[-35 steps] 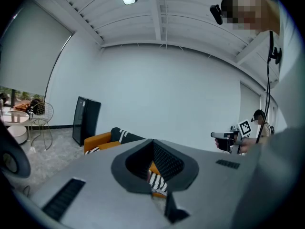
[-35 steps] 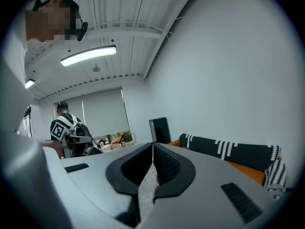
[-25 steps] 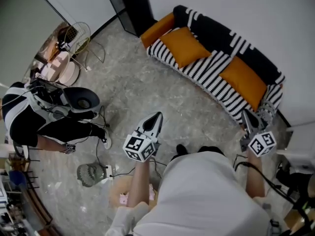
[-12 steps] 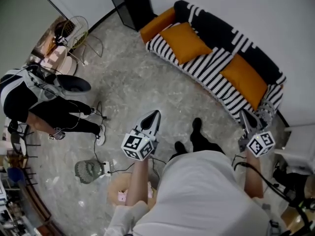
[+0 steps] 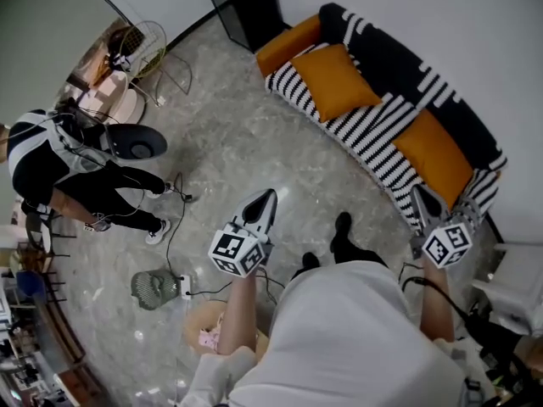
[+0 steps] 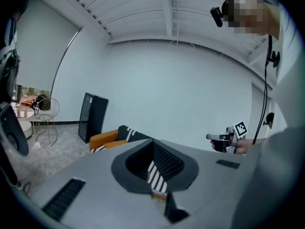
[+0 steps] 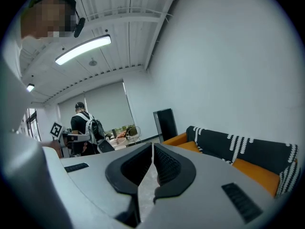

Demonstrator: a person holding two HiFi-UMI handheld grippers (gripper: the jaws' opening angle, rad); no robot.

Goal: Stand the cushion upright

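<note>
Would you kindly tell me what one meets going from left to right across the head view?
In order: standing person in black and white → wire-mesh item on the floor → left gripper → left-hand orange cushion → right gripper.

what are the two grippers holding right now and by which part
Nothing. The left gripper and the right gripper both have their jaws shut and empty; neither touches the orange cushions on the sofa.

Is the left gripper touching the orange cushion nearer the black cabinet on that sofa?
Apart. The head view shows bare floor between the left gripper and the orange cushion on the sofa.
</note>
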